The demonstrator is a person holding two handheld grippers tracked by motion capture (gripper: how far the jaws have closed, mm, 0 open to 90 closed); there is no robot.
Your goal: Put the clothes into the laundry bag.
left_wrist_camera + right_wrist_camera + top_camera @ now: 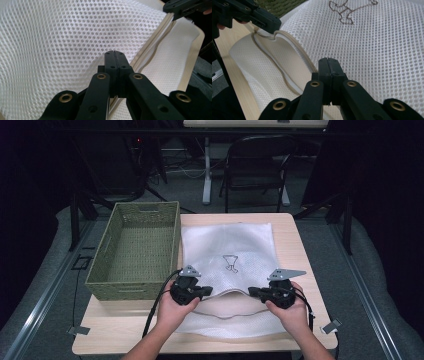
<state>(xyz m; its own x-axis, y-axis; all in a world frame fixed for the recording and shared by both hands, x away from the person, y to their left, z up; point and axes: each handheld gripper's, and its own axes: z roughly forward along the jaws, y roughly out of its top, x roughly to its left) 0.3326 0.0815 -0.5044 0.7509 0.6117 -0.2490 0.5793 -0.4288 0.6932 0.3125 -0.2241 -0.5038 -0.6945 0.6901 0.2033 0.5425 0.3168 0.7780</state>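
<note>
White mesh laundry bag spread flat across the right half of a light wooden counter, reaching from near the far edge almost to the near edge, small dark emblem at mid-panel. Upper layer of the bag's mouth lifted slightly along the beige zipper edge near the near edge, lower layer left lying on the counter. Left gripper clamped on that zipper edge at its left end, jaws pressed tight together on the trim, seen in the left gripper view with mesh on one side and the zipper line running away on the other. Right gripper clamped on the same edge at its right end, jaws likewise clenched on the trim. Both held by hands entering from the near edge, grey plates on top, cables trailing back. Green woven basket standing at the left edge of the counter, just beside the bag. Folding chair well beyond the far edge.
</note>
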